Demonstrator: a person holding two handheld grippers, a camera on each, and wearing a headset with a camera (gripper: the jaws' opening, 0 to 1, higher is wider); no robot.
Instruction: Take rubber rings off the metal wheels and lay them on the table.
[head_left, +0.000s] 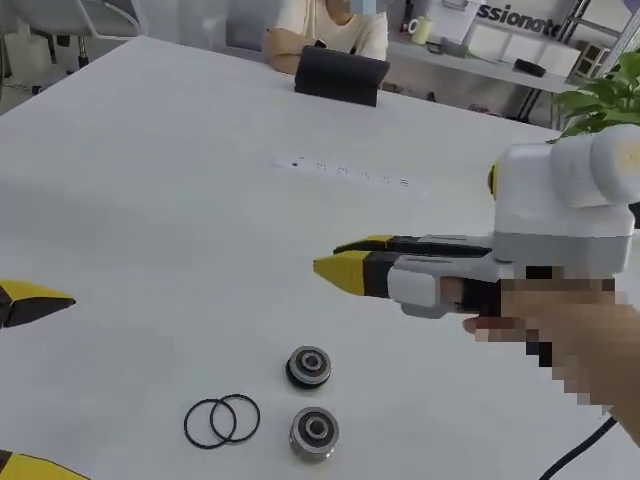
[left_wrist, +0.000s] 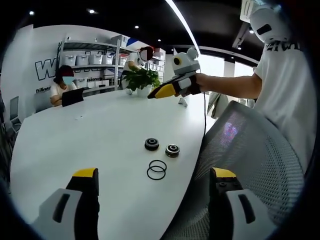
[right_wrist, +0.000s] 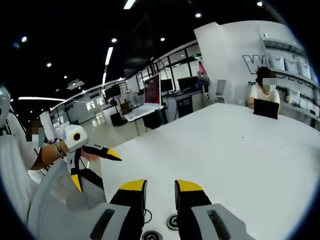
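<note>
- Two rubber rings (head_left: 222, 420) are seen lying flat on the white table (head_left: 180, 180). They overlap one another and sit just to the left of the two metal wheels.
- The farther metal wheel (head_left: 309, 367) is seen with a black band around its rim. The nearer metal wheel (head_left: 314, 433) shows a bare grey rim. The two wheels stand close together but apart.
- The right gripper (head_left: 340, 258) is held in a hand (head_left: 560, 335) above the table, beyond the wheels and clear of them. Its jaws are pointed leftwards and roughly level.
- In the right gripper view, only a narrow gap is seen between its jaws, and nothing is held in them.
- The left gripper (head_left: 45, 385) is held at the left edge of the head view. Its jaws are spread wide, nothing is gripped, and it is aimed towards the rings and wheels from well apart.
- A mesh chair back (left_wrist: 235, 150) is seen at the table edge in the left gripper view.
- At the far end of the table, a seated person is seen behind a dark laptop (head_left: 335, 75).
</note>
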